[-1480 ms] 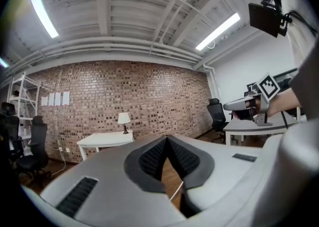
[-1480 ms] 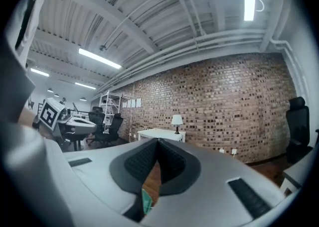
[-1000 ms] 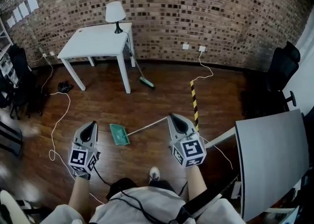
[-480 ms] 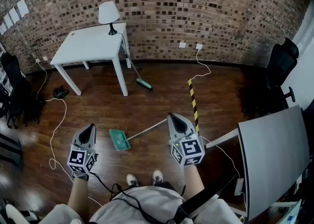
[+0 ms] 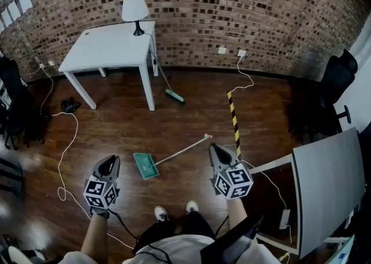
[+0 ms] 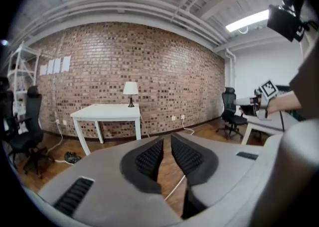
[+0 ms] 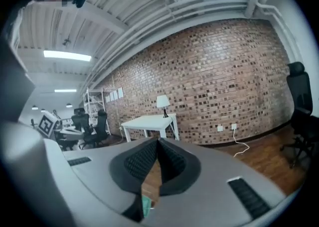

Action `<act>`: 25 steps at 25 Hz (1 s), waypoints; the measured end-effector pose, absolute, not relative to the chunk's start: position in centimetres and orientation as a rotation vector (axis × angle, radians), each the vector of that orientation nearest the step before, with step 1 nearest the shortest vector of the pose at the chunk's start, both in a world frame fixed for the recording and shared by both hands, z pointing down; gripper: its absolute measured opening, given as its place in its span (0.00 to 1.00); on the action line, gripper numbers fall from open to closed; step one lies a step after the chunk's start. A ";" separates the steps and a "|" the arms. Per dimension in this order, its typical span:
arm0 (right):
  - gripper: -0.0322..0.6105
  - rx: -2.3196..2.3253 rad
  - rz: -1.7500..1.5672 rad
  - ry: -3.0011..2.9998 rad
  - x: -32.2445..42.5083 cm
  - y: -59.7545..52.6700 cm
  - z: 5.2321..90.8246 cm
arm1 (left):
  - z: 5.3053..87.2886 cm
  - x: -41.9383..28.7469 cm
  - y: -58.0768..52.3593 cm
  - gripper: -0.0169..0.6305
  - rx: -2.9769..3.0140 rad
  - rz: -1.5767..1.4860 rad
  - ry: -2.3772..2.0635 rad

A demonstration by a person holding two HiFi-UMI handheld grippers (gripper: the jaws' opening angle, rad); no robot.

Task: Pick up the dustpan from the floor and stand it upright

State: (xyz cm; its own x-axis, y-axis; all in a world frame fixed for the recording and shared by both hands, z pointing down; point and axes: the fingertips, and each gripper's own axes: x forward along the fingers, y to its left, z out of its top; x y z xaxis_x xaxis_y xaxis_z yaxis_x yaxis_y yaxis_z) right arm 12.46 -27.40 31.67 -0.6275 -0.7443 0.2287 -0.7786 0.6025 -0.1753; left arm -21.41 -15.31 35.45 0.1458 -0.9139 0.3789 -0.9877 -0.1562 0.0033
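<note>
Two grey grippers hang low over the dark brown wooden floor (image 5: 174, 112), one at the lower left of the head view and one at the lower right. Between them lies the flat green dustpan with its long pale stick handle (image 5: 145, 166). It lies flat on the floor, so it is not stood up yet.

The left gripper (image 5: 109, 162) has jaws that are opening. A thin gap shows between them and nothing is in it. The right gripper (image 5: 214, 149) has jaws closed at the tips, and they hold nothing.

The green pan end sits just to the right of the left gripper's tip. From there the handle (image 5: 179, 151) runs up and to the right across the middle of the frame. Its far end stops just above and to the left of the right gripper's tip. So the left gripper is nearer the pan and the right gripper is nearer the end of the stick. Neither one touches the dustpan.

It looks like the reaching step, with all the picking up left to do. The stick lies slanted, so the jaws that take it would likely need to cross it, not line up along it.

A strip of yellow and black tape (image 5: 233, 121) lies on the floor just past the handle's end.
</note>
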 end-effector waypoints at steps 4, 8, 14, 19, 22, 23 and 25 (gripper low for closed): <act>0.15 1.244 0.410 -2.573 11.7 -28.6 38.0 | 42.4 -22.7 -16.1 0.27 2.179 0.683 -1.709; 0.26 1.223 0.529 -2.504 11.2 -30.6 45.9 | 49.6 -23.8 -17.4 0.30 2.141 0.775 -1.566; 0.32 1.249 0.734 -2.462 10.2 -35.9 59.5 | 62.4 -26.0 -19.8 0.30 2.083 0.931 -1.461; 0.36 1.256 0.780 -2.425 9.3 -40.0 73.3 | 74.3 -27.2 -22.1 0.31 2.035 1.009 -1.425; 0.36 1.283 0.811 -2.408 9.0 -41.6 81.6 | 83.3 -29.4 -22.3 0.32 1.892 1.071 -1.403; 0.36 1.290 0.842 -2.400 8.8 -42.0 84.5 | 86.6 -30.5 -22.0 0.32 1.824 1.101 -1.390; 0.36 1.286 0.907 -2.383 8.3 -42.8 90.3 | 92.3 -32.2 -21.4 0.32 1.710 1.085 -1.387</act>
